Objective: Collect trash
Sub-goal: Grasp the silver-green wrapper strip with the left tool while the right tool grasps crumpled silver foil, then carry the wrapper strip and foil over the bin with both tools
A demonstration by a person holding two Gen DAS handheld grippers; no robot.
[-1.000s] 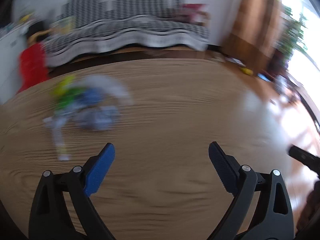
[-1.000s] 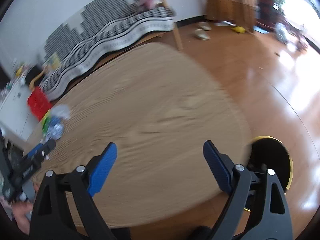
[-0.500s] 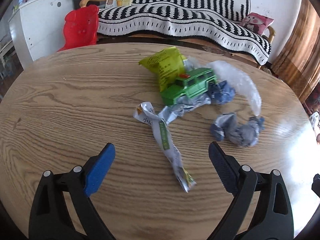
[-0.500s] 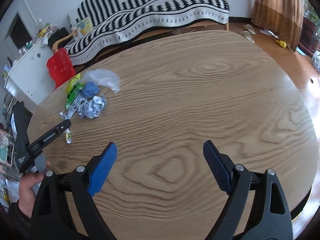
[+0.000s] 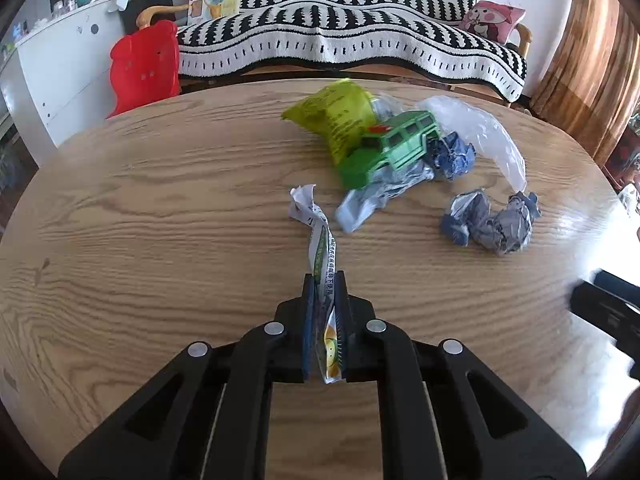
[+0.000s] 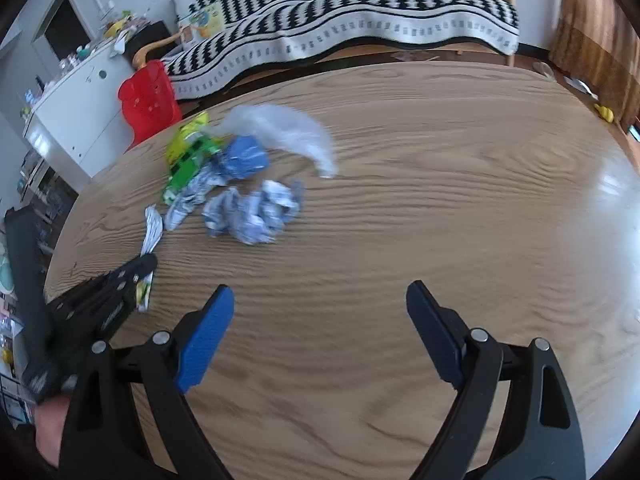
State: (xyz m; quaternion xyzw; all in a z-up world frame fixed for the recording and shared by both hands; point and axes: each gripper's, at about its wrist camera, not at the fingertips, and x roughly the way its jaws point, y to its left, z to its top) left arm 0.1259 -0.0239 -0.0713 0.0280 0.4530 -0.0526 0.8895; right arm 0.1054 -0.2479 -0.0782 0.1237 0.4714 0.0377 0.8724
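Observation:
A long twisted white wrapper (image 5: 320,236) lies on the round wooden table (image 5: 160,200), and my left gripper (image 5: 324,280) is shut on its near end. In the right wrist view the same left gripper (image 6: 146,264) pinches that wrapper (image 6: 153,228) at the left. Beyond it lie a yellow-green packet (image 5: 336,116), a green toy car (image 5: 396,144), a clear plastic bag (image 5: 480,128), a blue paper ball (image 5: 452,156) and a crumpled silver-blue wrapper (image 5: 492,224). My right gripper (image 6: 320,292) hangs open over bare wood, nearer than the pile and apart from it.
A red plastic chair (image 5: 144,68) and a white cabinet (image 5: 60,52) stand behind the table on the left. A sofa with a black-and-white striped cover (image 5: 340,40) runs along the back wall. A brown curtain (image 5: 592,40) hangs at the right.
My left gripper has gone from wide open to shut on the near end of the long wrapper. The right gripper has swung left, and the trash pile now sits closer in its view.

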